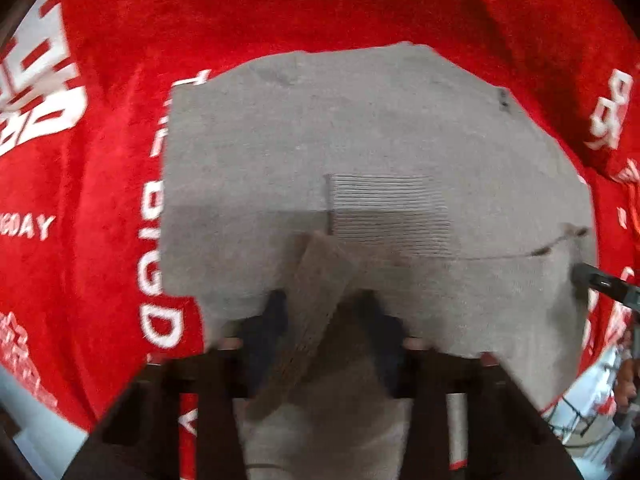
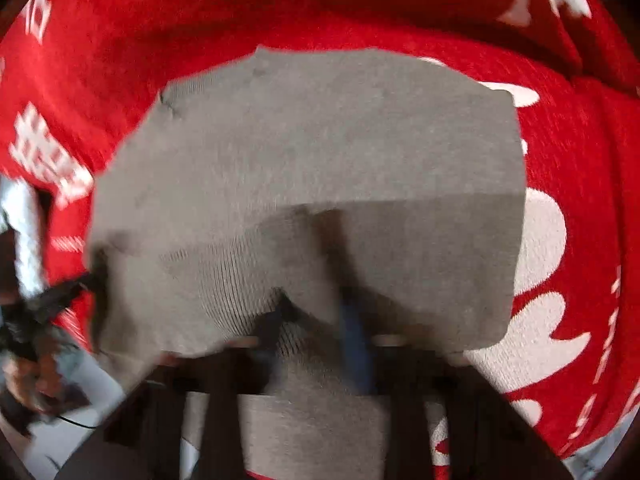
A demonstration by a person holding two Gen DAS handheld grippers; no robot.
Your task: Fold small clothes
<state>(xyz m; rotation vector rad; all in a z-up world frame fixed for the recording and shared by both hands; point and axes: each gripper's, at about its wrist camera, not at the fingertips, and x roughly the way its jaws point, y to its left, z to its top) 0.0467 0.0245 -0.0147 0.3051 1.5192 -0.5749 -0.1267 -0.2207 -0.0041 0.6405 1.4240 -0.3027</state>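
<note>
1. Grey garment (image 1: pixel 360 140) lies on a red blanket (image 1: pixel 100 200) with white lettering.
2. Left gripper (image 1: pixel 320 320): jaws pinching a folded edge of the garment.
3. Right gripper (image 2: pixel 316 320): jaws pinching the garment's near edge; view blurred.

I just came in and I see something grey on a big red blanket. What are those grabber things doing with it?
A person is folding a small grey garment that lies on a red blanket with white lettering. They hold a grabber tool in each hand. The left gripper has pinched a bunched bit of the near edge of the cloth, and the right gripper is clamped on the near edge too. The pictures are blurry, so it looks like both are moving the cloth, probably lifting the edge to fold it over.
</note>
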